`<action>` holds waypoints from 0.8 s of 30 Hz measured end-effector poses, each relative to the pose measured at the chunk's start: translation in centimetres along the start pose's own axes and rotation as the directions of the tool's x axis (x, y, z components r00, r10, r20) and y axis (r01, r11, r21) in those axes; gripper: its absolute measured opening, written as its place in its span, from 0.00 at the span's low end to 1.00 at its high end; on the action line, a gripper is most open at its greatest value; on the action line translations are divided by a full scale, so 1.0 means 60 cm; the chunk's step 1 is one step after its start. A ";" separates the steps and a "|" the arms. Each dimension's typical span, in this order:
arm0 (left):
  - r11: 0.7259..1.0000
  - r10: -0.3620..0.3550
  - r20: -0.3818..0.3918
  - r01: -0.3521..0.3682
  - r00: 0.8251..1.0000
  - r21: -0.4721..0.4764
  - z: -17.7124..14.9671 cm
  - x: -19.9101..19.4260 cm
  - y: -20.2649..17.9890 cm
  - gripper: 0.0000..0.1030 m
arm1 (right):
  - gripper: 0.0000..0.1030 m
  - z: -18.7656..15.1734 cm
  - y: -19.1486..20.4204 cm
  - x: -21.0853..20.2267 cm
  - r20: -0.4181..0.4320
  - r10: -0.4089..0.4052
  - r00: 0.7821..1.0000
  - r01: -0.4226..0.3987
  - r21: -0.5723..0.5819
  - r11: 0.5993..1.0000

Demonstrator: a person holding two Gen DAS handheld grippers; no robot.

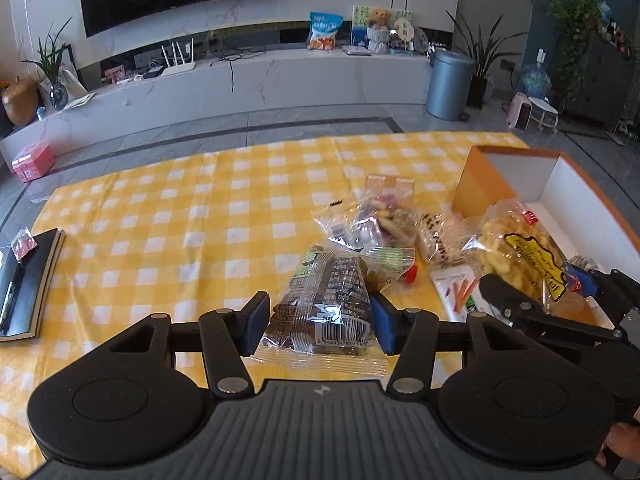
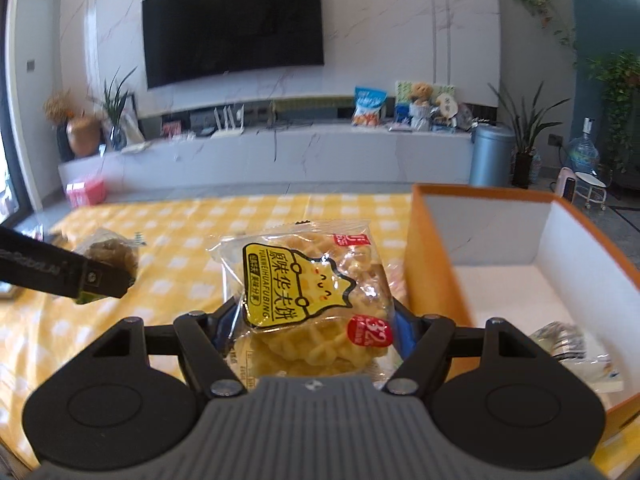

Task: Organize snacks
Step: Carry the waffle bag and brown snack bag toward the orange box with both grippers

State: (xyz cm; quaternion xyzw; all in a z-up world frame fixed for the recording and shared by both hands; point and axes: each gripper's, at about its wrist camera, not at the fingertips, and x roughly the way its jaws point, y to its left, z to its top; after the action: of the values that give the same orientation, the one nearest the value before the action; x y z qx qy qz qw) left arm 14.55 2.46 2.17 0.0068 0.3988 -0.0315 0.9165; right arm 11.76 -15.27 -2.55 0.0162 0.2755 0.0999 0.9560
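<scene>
Snacks are in both grips: the left gripper (image 1: 320, 322) has its fingers (image 1: 258, 322) clamped on a clear crinkly packet of dark brown biscuits (image 1: 324, 300), and the right gripper (image 2: 308, 328) pinches a clear bag of yellow waffle biscuits (image 2: 310, 292), both above the yellow-and-white checked surface (image 1: 180, 220). Each looks light, slippery and crushable, so I'd hold the sealed edges, not the middle. To the right stands one orange cardboard box with a white inside (image 2: 500, 240), one clear wrapper (image 2: 572, 344) already in it. Roughly three or four more packets lie near the box; their overlap defies an exact count.
</scene>
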 end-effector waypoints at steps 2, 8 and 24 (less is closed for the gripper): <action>1.000 0.001 0.006 -0.001 1.000 -0.020 0.005 -0.016 -0.004 0.59 | 0.69 0.013 -0.015 -0.020 0.028 -0.002 1.000 0.001 0.032 0.999; 0.993 -0.087 0.050 0.090 0.995 -0.074 0.014 -0.055 -0.016 0.59 | 0.69 0.063 -0.062 -0.095 0.120 -0.031 0.992 0.022 0.077 0.997; 0.955 -0.282 0.108 0.290 0.953 -0.058 0.028 -0.048 -0.110 0.59 | 0.69 0.091 -0.275 -0.151 0.107 -0.228 0.968 0.223 0.053 0.973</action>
State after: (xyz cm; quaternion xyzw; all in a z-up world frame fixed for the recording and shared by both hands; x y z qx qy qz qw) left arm 13.42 -4.02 5.52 -0.0862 0.3509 -0.1495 0.9204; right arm 10.16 -33.11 5.38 0.0096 0.2235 -0.0161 0.9745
